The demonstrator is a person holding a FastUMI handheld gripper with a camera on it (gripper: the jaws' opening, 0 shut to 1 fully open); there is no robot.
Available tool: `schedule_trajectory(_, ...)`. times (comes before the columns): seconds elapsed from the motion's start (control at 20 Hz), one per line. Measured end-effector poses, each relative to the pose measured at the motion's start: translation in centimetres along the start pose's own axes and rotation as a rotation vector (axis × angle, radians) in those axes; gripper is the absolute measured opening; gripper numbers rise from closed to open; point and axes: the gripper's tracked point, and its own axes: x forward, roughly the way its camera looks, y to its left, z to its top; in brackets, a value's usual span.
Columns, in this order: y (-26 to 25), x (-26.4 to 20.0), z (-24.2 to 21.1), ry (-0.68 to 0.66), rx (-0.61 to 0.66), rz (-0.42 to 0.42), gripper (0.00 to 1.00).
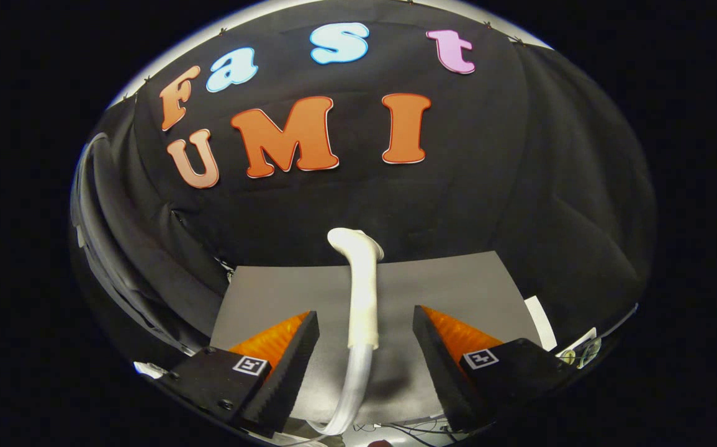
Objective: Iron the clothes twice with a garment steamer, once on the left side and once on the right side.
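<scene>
- We see the gripper (365, 351) fingers spread wide, touching nothing.
- Between them stands the steamer (361, 292): smooth white tube, upright, bent head pointing away.
- Flat grey table (457, 279) beneath.

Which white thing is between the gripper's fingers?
The steamer wand, standing upright between the open gripper's fingers, touching neither. The flat white strip lies off past the right finger, at the grey board's edge.

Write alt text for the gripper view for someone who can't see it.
A white garment steamer stands upright between the open gripper fingers, which are not touching it, with its hose curving down below. It stands on a grey table before a black cloth wall.
</scene>
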Motion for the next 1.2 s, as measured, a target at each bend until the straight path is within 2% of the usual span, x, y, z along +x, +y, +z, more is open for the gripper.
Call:
schedule_trajectory(0.3, -0.5, 6.7, -0.3, 0.202, 0.055, 0.078, 0.97)
schedule_trajectory(0.65, -1.7, 11.4, -1.3, 0.309, 0.118, 0.104, 0.96)
schedule_trajectory(0.8, -1.0, 12.6, -2.0, 0.348, 0.122, 0.131, 0.88)
schedule_trajectory(0.95, 0.2, 13.4, -2.8, 0.383, 0.125, 0.152, 0.64)
schedule_trajectory(1.1, 0.3, 13.2, -3.0, 0.370, 0.144, 0.126, 0.47)
schedule_trajectory(1.2, 0.4, 13.2, -2.5, 0.319, 0.176, 0.104, 0.44)
